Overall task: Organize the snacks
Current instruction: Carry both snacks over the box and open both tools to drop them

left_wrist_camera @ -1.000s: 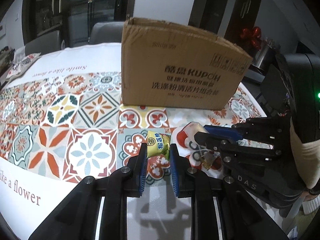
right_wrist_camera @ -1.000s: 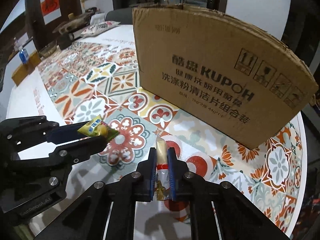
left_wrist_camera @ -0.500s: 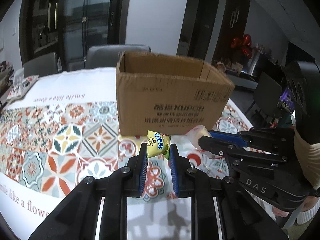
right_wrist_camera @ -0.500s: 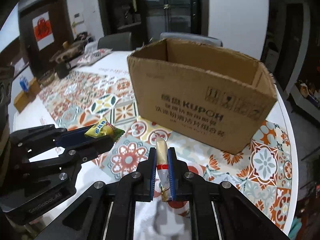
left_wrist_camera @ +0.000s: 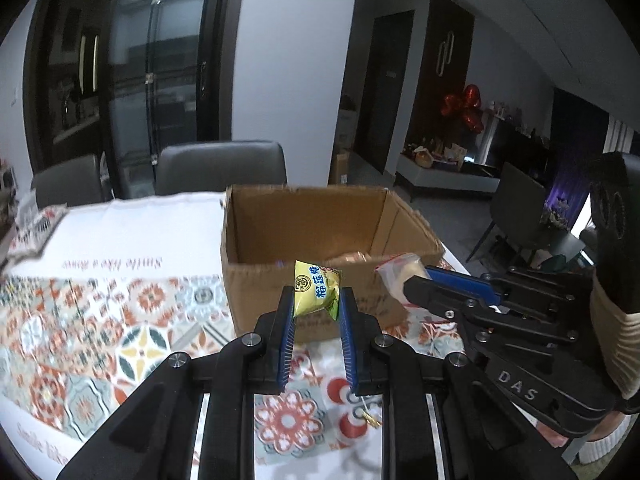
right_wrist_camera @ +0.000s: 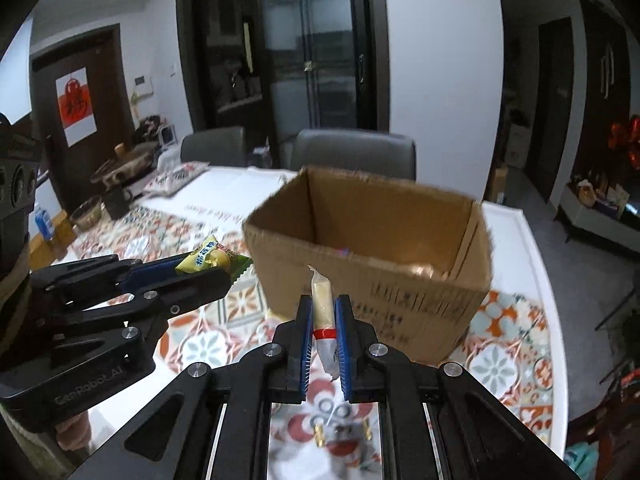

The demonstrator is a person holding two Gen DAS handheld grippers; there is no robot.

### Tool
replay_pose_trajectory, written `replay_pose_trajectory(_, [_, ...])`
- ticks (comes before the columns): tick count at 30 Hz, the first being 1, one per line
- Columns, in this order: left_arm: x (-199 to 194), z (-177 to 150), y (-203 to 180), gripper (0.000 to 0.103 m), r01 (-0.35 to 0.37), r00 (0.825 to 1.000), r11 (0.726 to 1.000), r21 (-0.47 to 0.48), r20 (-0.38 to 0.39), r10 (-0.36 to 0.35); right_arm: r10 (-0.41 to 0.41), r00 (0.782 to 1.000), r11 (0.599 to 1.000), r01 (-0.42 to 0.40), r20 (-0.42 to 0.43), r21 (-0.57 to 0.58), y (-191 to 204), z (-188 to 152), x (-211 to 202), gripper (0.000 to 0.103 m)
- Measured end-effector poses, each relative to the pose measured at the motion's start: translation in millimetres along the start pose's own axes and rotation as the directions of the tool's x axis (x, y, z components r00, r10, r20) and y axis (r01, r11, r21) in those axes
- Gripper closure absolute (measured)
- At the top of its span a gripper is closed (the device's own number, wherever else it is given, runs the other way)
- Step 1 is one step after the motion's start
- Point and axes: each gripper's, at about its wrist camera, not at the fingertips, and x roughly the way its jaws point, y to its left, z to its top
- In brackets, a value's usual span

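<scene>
My left gripper [left_wrist_camera: 316,300] is shut on a small yellow-green candy packet [left_wrist_camera: 316,288], held in the air in front of the open cardboard box [left_wrist_camera: 260,276]. The packet also shows in the right wrist view [right_wrist_camera: 208,261]. My right gripper [right_wrist_camera: 323,304] is shut on a clear-wrapped pale snack with a red band [right_wrist_camera: 322,304], also raised before the box [right_wrist_camera: 420,300]. That snack shows in the left wrist view [left_wrist_camera: 402,270]. Some wrapped snacks lie inside the box [left_wrist_camera: 348,258].
The box stands on a table with a patterned tile cloth [left_wrist_camera: 120,320]. Grey chairs [left_wrist_camera: 220,168] stand behind the table. Bowls, a cup and packets [right_wrist_camera: 120,188] sit at the far left end. A small gold item [left_wrist_camera: 370,422] lies on the cloth below.
Both grippers have risen with their snacks from table height to about the box rim, so the inside of the box now shows.
</scene>
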Motion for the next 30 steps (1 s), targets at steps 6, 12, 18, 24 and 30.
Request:
replay_pose_trajectory(6, [10, 28, -1, 0.082, -0.011, 1.0, 0.999, 0.047, 0.001, 0.011, -0.035, 0.999, 0.999, 0.035, 0.033, 0.003, -7, 24, -3, 0.091])
replay_pose_trajectory(12, [30, 49, -2, 0.082, -0.02, 1.0, 0.998, 0.064, -0.017, 0.021, -0.07, 0.996, 0.997, 0.069, 0.047, 0.016, -23, 46, 0, 0.091])
replay_pose_trajectory(18, [53, 62, -5, 0.082, -0.036, 0.998, 0.996, 0.076, -0.042, 0.039, -0.088, 0.995, 0.995, 0.086, 0.041, 0.044, -40, 58, 12, 0.091])
replay_pose_trajectory(24, [72, 68, -6, 0.082, -0.05, 0.996, 0.996, 0.08, -0.073, 0.055, -0.087, 0.996, 0.994, 0.086, 0.017, 0.071, -53, 63, 29, 0.091])
replay_pose_trajectory(30, [89, 75, -3, 0.072, -0.088, 0.991, 0.992, 0.091, -0.091, 0.097, -0.094, 0.996, 0.992, 0.094, -0.005, 0.079, -60, 65, 45, 0.091])
